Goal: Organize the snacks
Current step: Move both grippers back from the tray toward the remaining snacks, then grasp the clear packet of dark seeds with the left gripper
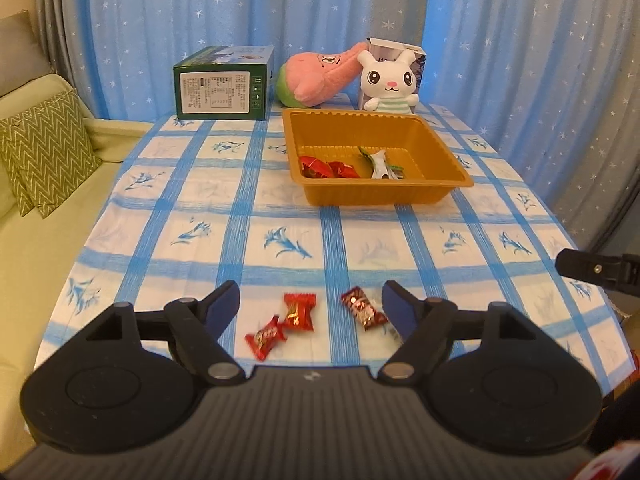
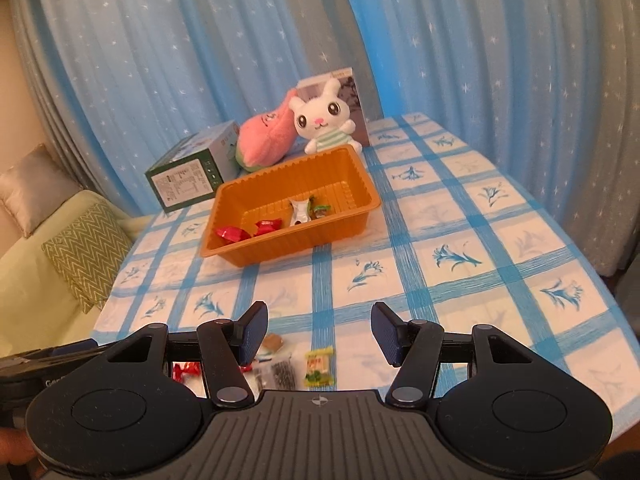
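Observation:
My left gripper (image 1: 310,292) hovers open over the near edge of the blue-checked table, with nothing pressed between its pads. Three red wrapped candies lie under it: one (image 1: 300,312) in the middle, one (image 1: 266,338) nearer me, one (image 1: 364,308) by the right finger. My right gripper (image 2: 319,312) is open too, above a green-yellow snack packet (image 2: 319,368), a brown candy (image 2: 273,342) and a dark wrapped sweet (image 2: 282,374). The orange tray (image 1: 384,192) (image 2: 280,250) stands farther back and holds red candies (image 1: 324,168) and white-green wrappers (image 1: 380,164).
Behind the tray stand a green box (image 1: 222,84), a pink plush (image 1: 320,76) and a white bunny plush (image 1: 388,80) against a blue star curtain. A sofa with a zigzag cushion (image 1: 44,152) borders the table's left side. A finger of the right gripper (image 1: 580,266) shows at the right.

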### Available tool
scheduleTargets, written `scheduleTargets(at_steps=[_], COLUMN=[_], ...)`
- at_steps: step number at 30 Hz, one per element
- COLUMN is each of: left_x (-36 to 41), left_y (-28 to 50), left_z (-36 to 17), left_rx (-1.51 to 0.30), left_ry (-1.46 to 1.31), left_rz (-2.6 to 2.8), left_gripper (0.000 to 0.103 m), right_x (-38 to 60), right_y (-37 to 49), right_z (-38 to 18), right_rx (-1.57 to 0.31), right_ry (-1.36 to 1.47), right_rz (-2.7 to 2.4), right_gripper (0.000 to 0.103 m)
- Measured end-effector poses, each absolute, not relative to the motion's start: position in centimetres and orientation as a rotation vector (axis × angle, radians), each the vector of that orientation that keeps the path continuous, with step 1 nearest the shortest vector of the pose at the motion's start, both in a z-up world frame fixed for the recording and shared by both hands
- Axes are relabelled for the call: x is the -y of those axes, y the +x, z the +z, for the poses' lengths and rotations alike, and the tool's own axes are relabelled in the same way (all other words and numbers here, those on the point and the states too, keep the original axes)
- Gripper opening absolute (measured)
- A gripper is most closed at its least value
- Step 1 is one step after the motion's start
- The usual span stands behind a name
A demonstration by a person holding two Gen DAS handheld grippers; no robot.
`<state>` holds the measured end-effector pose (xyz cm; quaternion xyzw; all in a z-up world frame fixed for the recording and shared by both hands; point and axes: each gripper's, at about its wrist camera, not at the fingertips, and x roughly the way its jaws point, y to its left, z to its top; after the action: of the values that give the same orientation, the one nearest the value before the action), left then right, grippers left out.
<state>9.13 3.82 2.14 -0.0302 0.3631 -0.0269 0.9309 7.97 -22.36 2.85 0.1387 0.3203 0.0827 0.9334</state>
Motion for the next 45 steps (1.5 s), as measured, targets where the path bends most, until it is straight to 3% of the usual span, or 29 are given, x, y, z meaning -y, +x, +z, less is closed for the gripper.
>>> scheduleTargets(at_steps=[20,33,45], left_x=[-6.3,-5.5,-0.1], left_y=[3.2,4.0,8.0], left_z=[1.4,-1.1,-4.1], left_rx=[-0.727,-0.775,-0.812], left_ry=[-0.009,-0.031,-0.039], left_rz=[-0.045,-0.086,-0.121], left_gripper=[0.08,0.079,0.077], right_x=[20.2,20.7,22.9], right_y=[1.9,3.6,6.9], right_z=[-0.6,-3.5,-6.0], right_rx=[-0.68,-0.72,-0.728], right_ry=[0.19,0.198,0.193], right_rz=[0.182,0.161,0.097], right_gripper=[0.058,0.057,0.057])
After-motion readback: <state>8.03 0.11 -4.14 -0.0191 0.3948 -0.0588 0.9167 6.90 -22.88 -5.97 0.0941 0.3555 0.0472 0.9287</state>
